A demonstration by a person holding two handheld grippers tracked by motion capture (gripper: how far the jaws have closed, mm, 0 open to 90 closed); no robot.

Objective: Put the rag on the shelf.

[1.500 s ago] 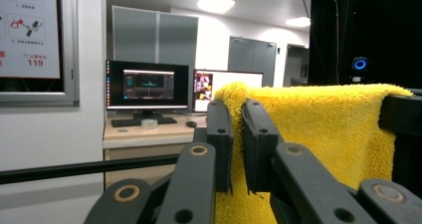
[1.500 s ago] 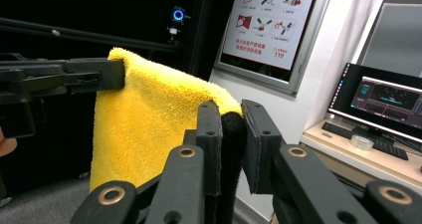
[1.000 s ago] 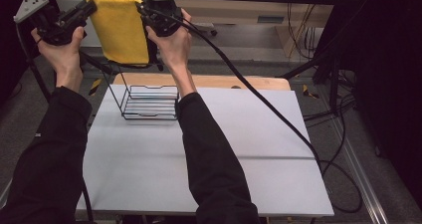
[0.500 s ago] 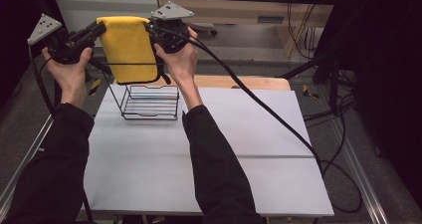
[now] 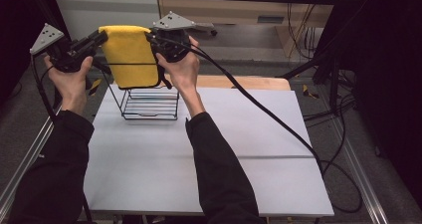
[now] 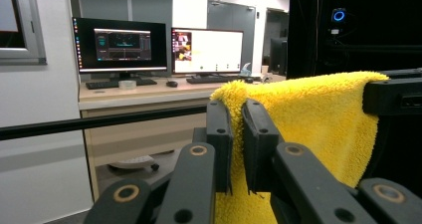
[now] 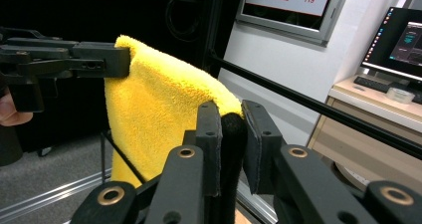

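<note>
Left gripper [image 5: 99, 36] raised above the far left of the table [image 5: 239, 149], jaws clamped on one top corner of the yellow towel [image 5: 132, 55]. In the left gripper view, left gripper [image 6: 238, 134] pinching a fold of yellow towel [image 6: 308, 119] between its two black jaws, pile bulging just above the tips, the rest spreading away to the right of them and reaching the other tool.

Right gripper [image 5: 150, 37] held level with it, just across the cloth, jaws closed on the opposite top corner. In the right gripper view, right gripper [image 7: 232, 129] gripping a dark-edged fold, yellow towel [image 7: 154, 119] stretching off to the left of the jaws toward the far tool, which bites the other corner.

Towel strung between both tools, top edge roughly level, body hanging straight down below the jaws, clear of the table. Beneath the hanging edge, black wire rack [image 5: 149, 102] standing on the white surface, lower hem overlapping its upper wires in the high view; touching or not, cannot tell.

Beyond the left tool's jaws, two lit monitors [image 6: 164, 47] on a desk.
</note>
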